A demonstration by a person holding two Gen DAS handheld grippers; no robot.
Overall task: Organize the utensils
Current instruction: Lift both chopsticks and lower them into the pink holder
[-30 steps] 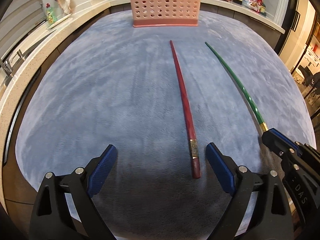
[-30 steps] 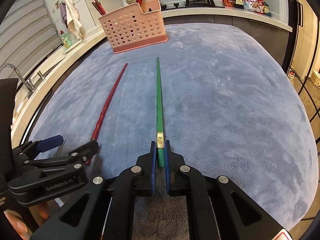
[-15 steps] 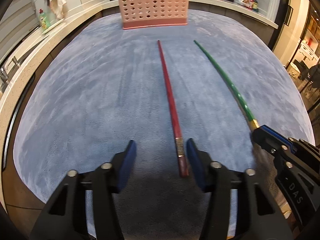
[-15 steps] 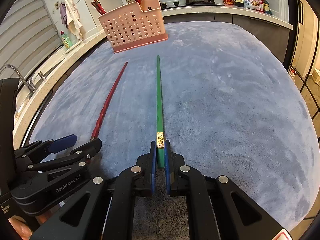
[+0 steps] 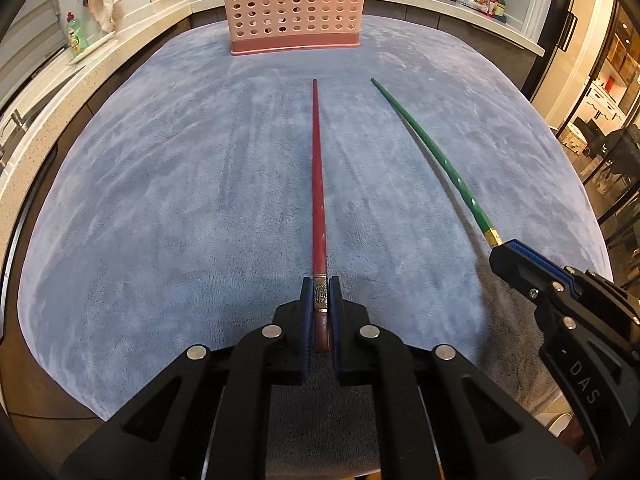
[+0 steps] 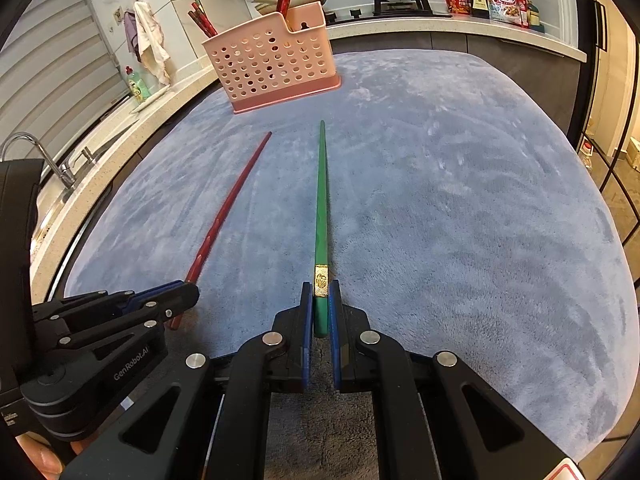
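Both tongs clamp thick butt ends, left tongs point(image 5: 320, 312) on the slender red lacquered chopstick point(image 5: 318, 184), right tongs point(image 6: 320, 312) on the green one point(image 6: 321, 208): light, stiff, probably slippery.

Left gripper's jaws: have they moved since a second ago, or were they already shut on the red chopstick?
Yes. The left gripper, wide open earlier, has closed inward from both sides onto the red chopstick, which still points at the pink basket.

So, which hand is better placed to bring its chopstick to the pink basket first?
Left, slightly. Both grippers are shut on chopsticks, but the red chopstick in the left gripper points straight at the pink basket; the green chopstick lies further aside.
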